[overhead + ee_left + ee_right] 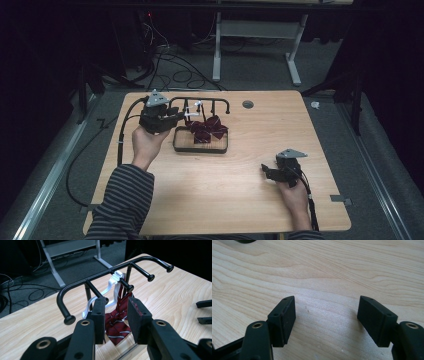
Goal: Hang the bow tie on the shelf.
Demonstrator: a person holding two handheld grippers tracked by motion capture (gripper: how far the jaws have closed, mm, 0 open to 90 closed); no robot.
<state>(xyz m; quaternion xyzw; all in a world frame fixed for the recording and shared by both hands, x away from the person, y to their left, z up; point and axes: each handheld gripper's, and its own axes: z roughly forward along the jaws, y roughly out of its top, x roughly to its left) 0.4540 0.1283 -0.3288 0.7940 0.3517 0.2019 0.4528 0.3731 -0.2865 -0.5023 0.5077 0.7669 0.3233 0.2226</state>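
Note:
A black tube rack [200, 99] [100, 275] with several pegs stands at the back of the table. From one peg hangs a dark red striped bow tie [209, 128] [118, 322] on a white strap [110, 287]; it dangles over a low black tray [200, 149]. My left gripper [181, 116] [116, 315] is open just in front of the tie, its jaws either side of it and apart from the cloth. My right gripper [265, 171] [325, 315] hovers low over bare wood at the front right, wide open and holding nothing.
A round cable hole [247, 104] sits in the tabletop behind the rack. A strip of tape [341, 200] marks the right front edge. Cables [175, 75] and a desk frame [260, 30] lie on the floor beyond the table.

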